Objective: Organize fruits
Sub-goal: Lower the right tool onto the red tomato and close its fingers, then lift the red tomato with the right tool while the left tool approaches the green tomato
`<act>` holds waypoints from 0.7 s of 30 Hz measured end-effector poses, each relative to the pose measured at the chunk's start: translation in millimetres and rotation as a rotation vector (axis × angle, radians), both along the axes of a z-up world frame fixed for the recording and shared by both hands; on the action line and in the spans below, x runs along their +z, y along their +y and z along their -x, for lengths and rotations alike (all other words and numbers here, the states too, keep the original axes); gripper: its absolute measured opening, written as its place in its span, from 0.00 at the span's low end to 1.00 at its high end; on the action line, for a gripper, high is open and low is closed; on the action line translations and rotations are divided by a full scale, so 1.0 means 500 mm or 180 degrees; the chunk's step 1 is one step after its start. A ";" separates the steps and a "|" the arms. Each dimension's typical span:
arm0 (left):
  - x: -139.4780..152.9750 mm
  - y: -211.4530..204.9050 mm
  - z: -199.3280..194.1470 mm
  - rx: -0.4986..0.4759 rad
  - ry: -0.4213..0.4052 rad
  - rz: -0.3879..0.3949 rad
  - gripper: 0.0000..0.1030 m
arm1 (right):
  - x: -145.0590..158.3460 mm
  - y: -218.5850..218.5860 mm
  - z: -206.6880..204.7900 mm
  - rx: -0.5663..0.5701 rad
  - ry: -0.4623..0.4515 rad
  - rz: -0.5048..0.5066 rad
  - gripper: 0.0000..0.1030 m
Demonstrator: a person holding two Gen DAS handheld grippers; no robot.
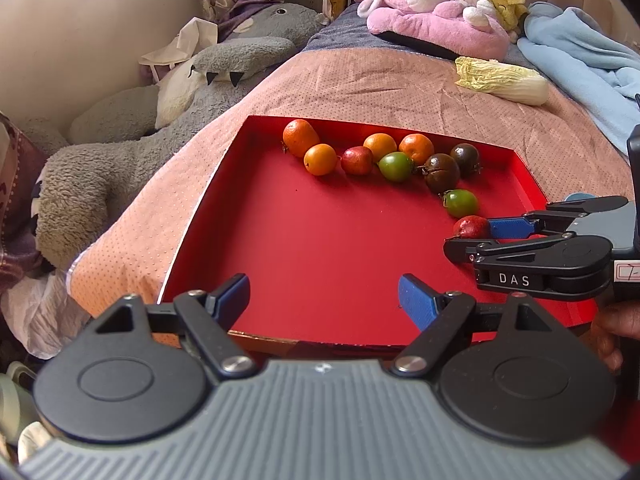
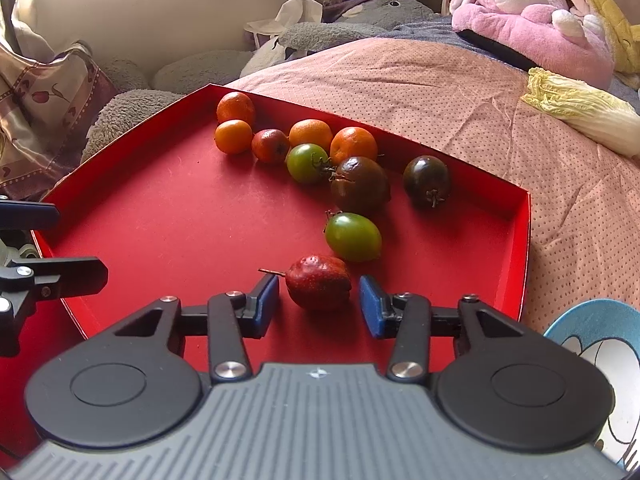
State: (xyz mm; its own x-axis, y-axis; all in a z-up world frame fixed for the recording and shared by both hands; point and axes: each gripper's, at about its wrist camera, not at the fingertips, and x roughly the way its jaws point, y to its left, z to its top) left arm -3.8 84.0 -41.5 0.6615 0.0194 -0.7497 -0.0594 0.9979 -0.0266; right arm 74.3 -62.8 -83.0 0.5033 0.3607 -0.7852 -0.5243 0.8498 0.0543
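red fruit between our right jaws, tray on the bed

pink dotted bedding covers the bed [image 2: 460,92], and on it sits the shallow red tray [image 2: 160,216] that holds all the fruit. at the tray's far wall we see four orange fruits, one of them at the left corner [image 2: 235,107], with a small red fruit [image 2: 270,145] among them. a green tomato [image 2: 307,162] touches a dark tomato [image 2: 360,185]; a second dark tomato [image 2: 427,181] lies just beside the far wall, apart from the rest. nearer us lies another green tomato [image 2: 353,237].

our right gripper [image 2: 319,306] hangs low over the tray with its jaws spread on either side of the red stemmed fruit [image 2: 319,282], which rests on the tray floor; the blue pads [image 2: 370,307] stand near it, with a gap visible on both sides.

our left gripper [image 1: 323,300] hovers over the tray's near edge, jaws spread wide and holding nothing.

beyond the tray lies a napa cabbage [image 1: 502,80], with a pink plush rabbit [image 1: 436,20] and a grey plush toy [image 1: 168,120] around the bed. a blue patterned bowl [image 2: 600,360] sits just beside the tray's right wall.
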 end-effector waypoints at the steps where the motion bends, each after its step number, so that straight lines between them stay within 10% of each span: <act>1: 0.000 0.000 0.000 -0.0002 0.0001 0.0002 0.81 | 0.000 0.000 -0.002 -0.0005 -0.0003 -0.0002 0.49; 21: 0.005 -0.107 -0.103 -0.0455 0.0001 0.0219 0.81 | 0.038 -0.108 0.096 -0.0104 -0.0106 -0.0099 0.37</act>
State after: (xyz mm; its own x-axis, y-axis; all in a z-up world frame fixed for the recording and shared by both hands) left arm 47.8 30.7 -38.8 0.6537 -0.1265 -0.7461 0.0832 0.9920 -0.0953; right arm 26.3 -117.0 -64.0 0.5409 0.3678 -0.7564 -0.4984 0.8646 0.0639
